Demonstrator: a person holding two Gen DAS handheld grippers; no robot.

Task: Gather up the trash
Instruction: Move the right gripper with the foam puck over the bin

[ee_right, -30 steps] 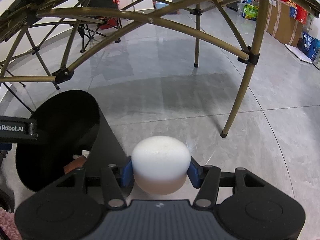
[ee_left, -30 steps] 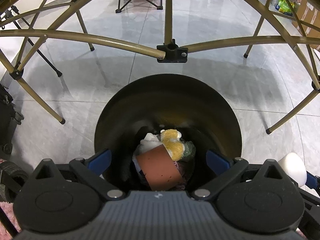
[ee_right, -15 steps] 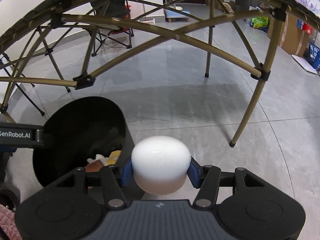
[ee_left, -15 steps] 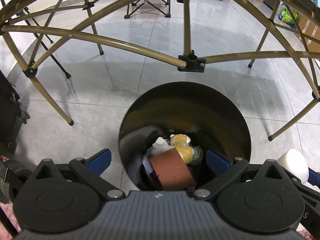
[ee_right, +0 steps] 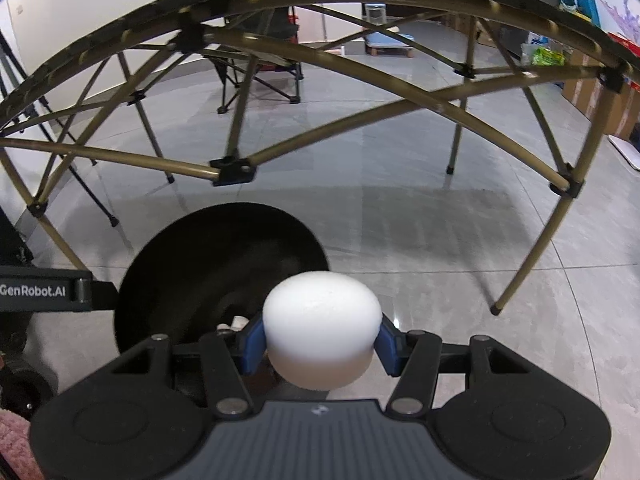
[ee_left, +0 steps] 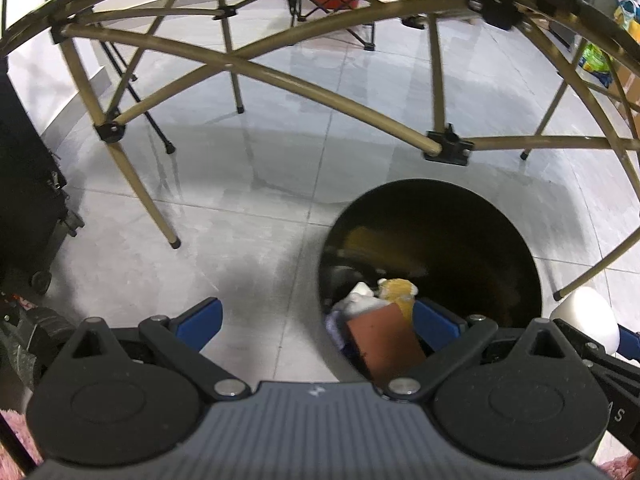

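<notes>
Both grippers are drifting sideways since the earlier frames, so the round black trash bin (ee_left: 430,256) is sliding rightward in each view.

Right gripper (ee_right: 320,340) is clenching a squat white foam dome (ee_right: 322,328) between its blue pads, rounded top facing away from the camera, short axis along the fingers, hovering just beside the bin's rim. Left gripper (ee_left: 316,316) is hanging released and empty. The drop-off step is under way; next, the dome likely needs carrying over the opening, above the brown paper cup (ee_left: 384,340), before letting go.

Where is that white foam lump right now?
The white foam lump is clamped in the right claw, just right of the black bin under the folding table.
</notes>
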